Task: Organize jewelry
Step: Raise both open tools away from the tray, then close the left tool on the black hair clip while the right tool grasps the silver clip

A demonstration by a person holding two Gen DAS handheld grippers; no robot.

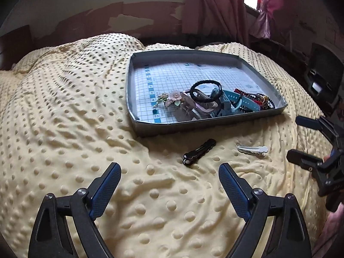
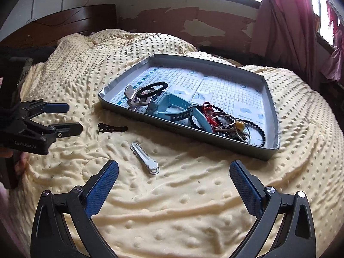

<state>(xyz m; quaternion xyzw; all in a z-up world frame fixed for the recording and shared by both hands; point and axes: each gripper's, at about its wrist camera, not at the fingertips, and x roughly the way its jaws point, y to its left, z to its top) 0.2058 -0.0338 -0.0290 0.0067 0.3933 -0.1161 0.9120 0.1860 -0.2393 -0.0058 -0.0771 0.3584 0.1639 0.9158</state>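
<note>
Nearest my left wrist camera, the left gripper [image 1: 169, 173] hangs just above the yellow dotted blanket [image 1: 64, 129] with its jaws spread wide and nothing between them; my right gripper [image 2: 174, 171] is likewise wide apart and empty over the same blanket. Just ahead of the left gripper lies a black hair clip [image 1: 199, 152], and to its right a silver hair clip [image 1: 253, 150], both flat on the blanket and apart from each other. In my right wrist view the silver hair clip [image 2: 145, 158] lies closest, between the blue finger pads [image 2: 103, 186] and the grey tray [image 2: 189, 131], while the black hair clip [image 2: 112, 127] lies farther left, near the left gripper [image 2: 72, 117] seen from the side. Beyond both clips the tray [image 1: 148, 126] rests on the blanket, lined with gridded paper. Gathered along its near side I see a black hair tie [image 1: 205, 91], a light blue watch [image 2: 172, 107], a pink flower piece [image 1: 175, 96], a metal buckle [image 2: 137, 97] and a tangle of beaded bracelets [image 2: 234, 122]. Pink curtains [image 2: 286, 21] hang at the windows behind.
</note>
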